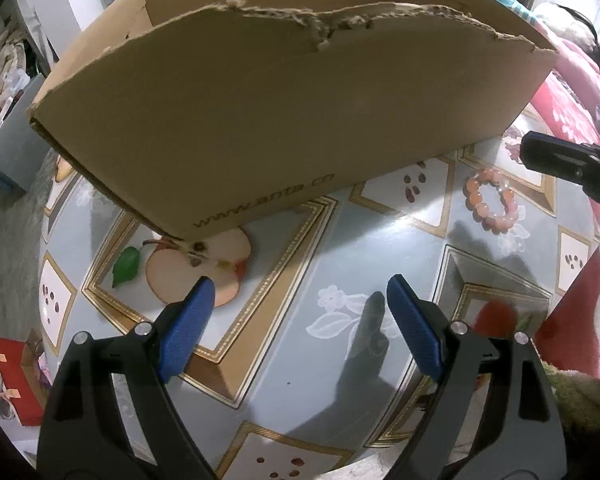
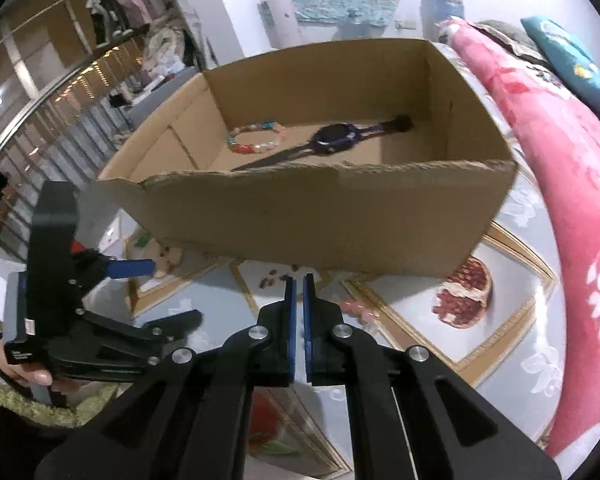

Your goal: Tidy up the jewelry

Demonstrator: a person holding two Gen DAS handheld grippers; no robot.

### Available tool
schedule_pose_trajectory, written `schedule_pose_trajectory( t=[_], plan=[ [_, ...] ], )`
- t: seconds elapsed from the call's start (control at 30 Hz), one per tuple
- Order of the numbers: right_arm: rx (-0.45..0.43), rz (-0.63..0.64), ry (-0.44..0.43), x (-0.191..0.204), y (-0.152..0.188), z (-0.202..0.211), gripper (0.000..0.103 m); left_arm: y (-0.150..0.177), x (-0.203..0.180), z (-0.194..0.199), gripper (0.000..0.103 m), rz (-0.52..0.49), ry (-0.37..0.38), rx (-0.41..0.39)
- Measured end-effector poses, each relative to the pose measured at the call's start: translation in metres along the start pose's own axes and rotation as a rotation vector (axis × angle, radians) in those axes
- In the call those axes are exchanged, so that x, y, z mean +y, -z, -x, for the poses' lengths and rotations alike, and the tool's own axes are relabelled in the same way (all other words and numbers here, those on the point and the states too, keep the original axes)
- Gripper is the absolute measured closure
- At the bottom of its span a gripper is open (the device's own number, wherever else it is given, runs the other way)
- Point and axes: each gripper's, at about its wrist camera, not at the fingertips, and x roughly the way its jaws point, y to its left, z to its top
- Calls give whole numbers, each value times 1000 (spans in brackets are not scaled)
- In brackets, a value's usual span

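The pink bead bracelet [image 1: 492, 202] lies on the patterned surface [image 1: 340, 248] at the right of the left view, beside the cardboard box [image 1: 280, 120]. Light and slippery, probably elastic, it's best pinched across one side. The right claw [image 2: 299, 280] is pressed together, seemingly empty, just left of it. The left claw [image 1: 300, 292] hangs spread.

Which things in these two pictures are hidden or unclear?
- Left wrist view: the inside of the cardboard box is hidden by its near wall.
- Right wrist view: the pink bead bracelet is mostly hidden behind the right gripper, whose jaws are shut.
- Right wrist view: the watch face is too blurred to read.
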Motion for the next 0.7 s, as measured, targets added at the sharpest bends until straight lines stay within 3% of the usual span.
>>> schedule_pose_trajectory(
  t=[0.1,0.17,0.5,0.6,0.7],
  plan=[
    [37,-48,36,-15,5,-7,92,5,5,2,19,1,-3,5],
    [64,-76,50,-23,10,-14,82,7,7,0,19,0,-2,10],
    [115,-39,104,-21,21,-35,83,-4,5,-6,17,-1,-5,12],
    [115,-21,125,-18,22,-36,93,-5,6,-8,15,4,-7,8],
    [115,-41,89,-19,23,-35,93,-3,6,-12,14,7,-9,4]
  ],
)
